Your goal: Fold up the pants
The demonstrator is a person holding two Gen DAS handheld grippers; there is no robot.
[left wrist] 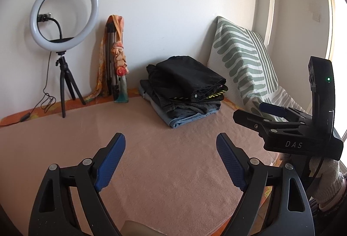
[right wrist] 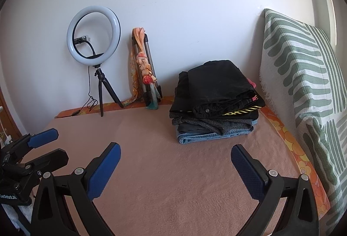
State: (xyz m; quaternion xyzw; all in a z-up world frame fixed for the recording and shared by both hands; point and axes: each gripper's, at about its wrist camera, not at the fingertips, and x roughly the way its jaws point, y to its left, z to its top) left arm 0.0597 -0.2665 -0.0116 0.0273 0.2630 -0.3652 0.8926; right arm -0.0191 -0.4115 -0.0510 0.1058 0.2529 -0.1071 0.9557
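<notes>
A stack of folded pants (left wrist: 186, 92) (right wrist: 216, 101) lies at the back of the pink blanket (left wrist: 86, 127) (right wrist: 162, 170), black pants on top and blue jeans at the bottom. My left gripper (left wrist: 171, 138) (right wrist: 61, 144) hovers over bare blanket in front of the stack, jaws wide open with nothing between them. My right gripper (right wrist: 175, 148) (left wrist: 248, 110) hangs beside it to the right, just short of the stack, also open and empty. A hand in a white glove (left wrist: 325, 170) holds the right gripper.
A ring light (left wrist: 33, 16) (right wrist: 69, 42) on a small black tripod stands at the back left, its cable trailing on the bed. A folded tripod wrapped in an orange scarf (left wrist: 117, 55) (right wrist: 143, 66) leans on the wall. A green-striped pillow (left wrist: 240, 58) (right wrist: 299, 75) stands at the right.
</notes>
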